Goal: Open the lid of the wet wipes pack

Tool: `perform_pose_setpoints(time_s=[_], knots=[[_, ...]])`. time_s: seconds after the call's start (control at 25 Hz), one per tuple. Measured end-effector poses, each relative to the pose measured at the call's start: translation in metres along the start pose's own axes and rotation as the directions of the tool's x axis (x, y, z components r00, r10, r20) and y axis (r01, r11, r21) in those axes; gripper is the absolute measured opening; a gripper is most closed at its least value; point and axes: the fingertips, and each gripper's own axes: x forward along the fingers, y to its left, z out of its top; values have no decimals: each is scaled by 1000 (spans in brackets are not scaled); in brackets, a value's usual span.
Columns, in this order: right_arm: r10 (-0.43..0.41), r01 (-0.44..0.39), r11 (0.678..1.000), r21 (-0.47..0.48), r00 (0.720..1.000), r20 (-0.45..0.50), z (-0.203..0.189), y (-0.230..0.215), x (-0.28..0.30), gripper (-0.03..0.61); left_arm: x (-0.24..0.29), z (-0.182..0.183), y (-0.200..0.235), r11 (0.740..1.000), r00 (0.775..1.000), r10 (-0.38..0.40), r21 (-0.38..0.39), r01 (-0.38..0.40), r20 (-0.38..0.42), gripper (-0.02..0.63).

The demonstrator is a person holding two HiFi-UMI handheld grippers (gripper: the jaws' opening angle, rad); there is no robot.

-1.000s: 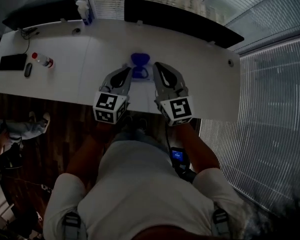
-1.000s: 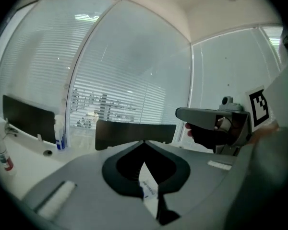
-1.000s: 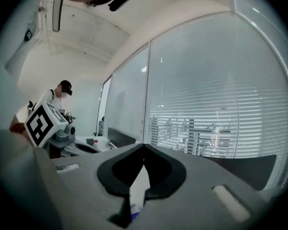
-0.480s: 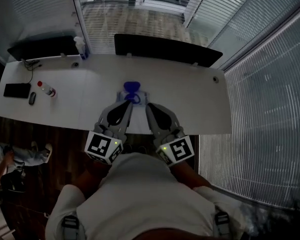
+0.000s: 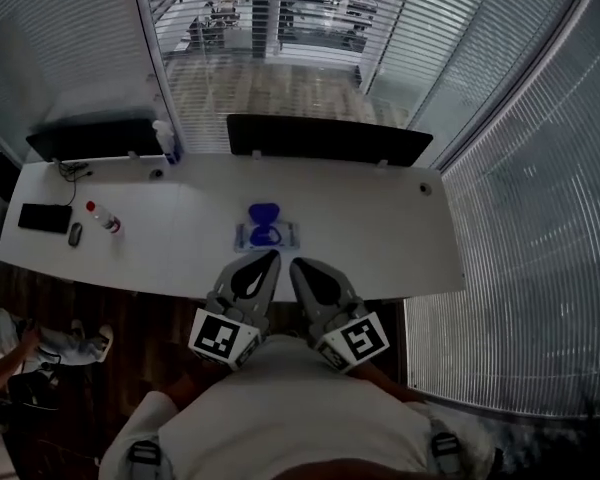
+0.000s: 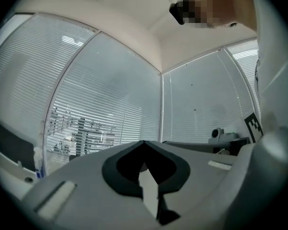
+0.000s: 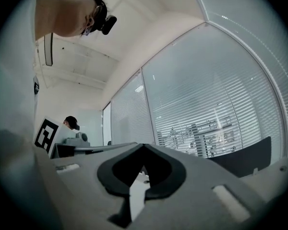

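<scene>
The wet wipes pack (image 5: pixel 267 236) lies flat on the white table (image 5: pixel 380 228), near its middle. Its blue lid (image 5: pixel 263 213) appears folded back on the far side of a blue-rimmed opening. Both grippers hang close to my body, short of the table's near edge and apart from the pack. My left gripper (image 5: pixel 271 256) has its jaws together with nothing between them, and its own view shows the tips (image 6: pixel 144 143) meeting against the window blinds. My right gripper (image 5: pixel 294 264) is likewise shut and empty, its tips (image 7: pixel 144 145) closed in its own view.
Two dark screens (image 5: pixel 328 138) (image 5: pixel 98 138) stand along the table's far edge, with a spray bottle (image 5: pixel 165 140) between them. A water bottle (image 5: pixel 104 218), a phone (image 5: pixel 44 218) and a mouse (image 5: pixel 74 233) lie at the left end. A seated person (image 5: pixel 5 343) is at lower left.
Both grippers have drawn back from the pack toward my body and risen off the table. The head view has lifted, showing more window. The pack has stayed in place.
</scene>
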Motion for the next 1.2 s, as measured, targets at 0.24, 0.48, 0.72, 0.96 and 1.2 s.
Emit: perform_pose_setpoints(time_s=[0.24,0.48,0.72,0.96,1.2], knots=[[2,-2,1000,-15,1000,2,3,0,1,0,-1,-5,0,1000,1000,6,3,-6,-10,3],[-7,7,1000,-13,1000,2,5,-8,3,0,-2,-9,7,1000,999,27,-2,-27,-35,3],[1,-1,1000,-10,1000,-3,7,-9,5,0,-4,-9,8,1000,999,30,0,-30,-30,3],[3,-3,1000,-7,1000,-1,10,-12,7,0,0,4,8,999,999,32,-6,-32,12,3],[1,-1,1000,-7,1000,1,5,-16,6,0,4,-1,9,999,999,39,-19,-39,6,3]])
